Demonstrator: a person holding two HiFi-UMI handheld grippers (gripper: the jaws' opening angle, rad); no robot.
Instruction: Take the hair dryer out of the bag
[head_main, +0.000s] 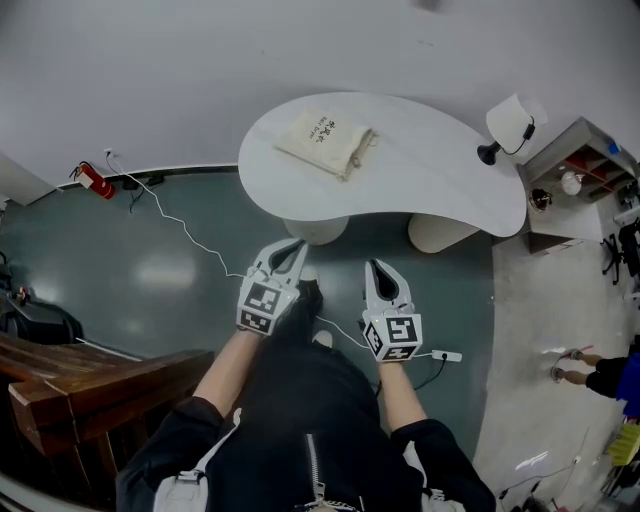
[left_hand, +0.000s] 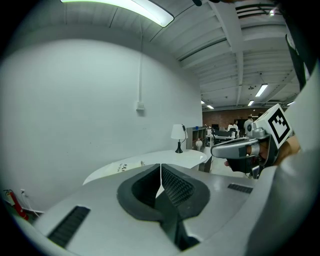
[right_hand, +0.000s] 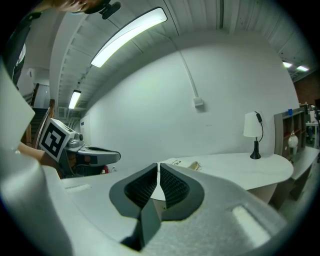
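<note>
A cream cloth drawstring bag with black print lies flat on the left part of a white kidney-shaped table. The hair dryer itself does not show. My left gripper and right gripper are held side by side over the floor, short of the table's near edge, both shut with nothing between the jaws. In the left gripper view the bag is a pale sliver on the table top beyond the closed jaws. In the right gripper view the bag lies just past the closed jaws.
A white table lamp with a black stem stands at the table's right end. A shelf unit is further right. A white cable and a power strip lie on the grey floor. A wooden bench is at lower left.
</note>
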